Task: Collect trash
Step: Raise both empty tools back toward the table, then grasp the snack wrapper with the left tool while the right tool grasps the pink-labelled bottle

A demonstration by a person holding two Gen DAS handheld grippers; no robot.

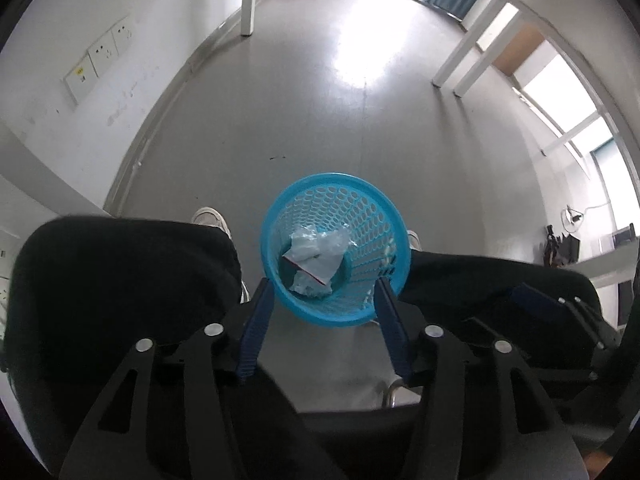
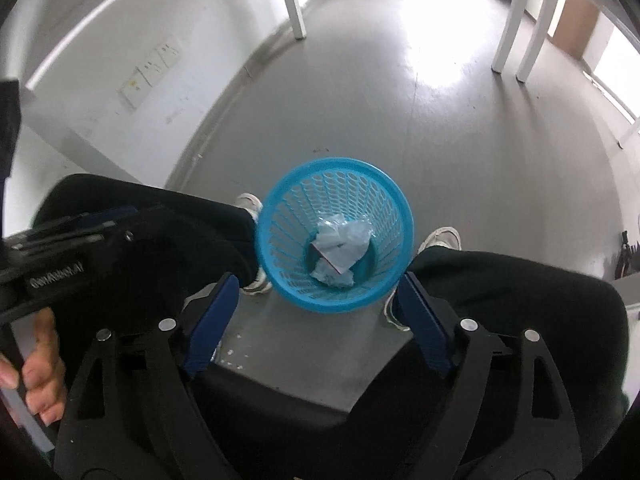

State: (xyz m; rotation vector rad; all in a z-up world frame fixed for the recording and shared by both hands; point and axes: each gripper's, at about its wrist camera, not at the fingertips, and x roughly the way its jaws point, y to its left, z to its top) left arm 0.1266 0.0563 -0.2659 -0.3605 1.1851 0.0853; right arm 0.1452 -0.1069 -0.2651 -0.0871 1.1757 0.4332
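Note:
A blue mesh wastebasket stands on the grey floor between a seated person's feet. Crumpled white paper and a clear wrapper, the trash, lie at its bottom. My left gripper hovers well above the basket, pointing steeply down, open, with nothing between its blue fingers. My right gripper hangs beside it at a similar height, jaws wide, open and empty. Each gripper shows at the edge of the other's view.
The person's knees in black trousers flank the basket, with white shoes on the floor. A hand holds the left gripper. White table legs stand farther off; a wall with sockets runs along the left.

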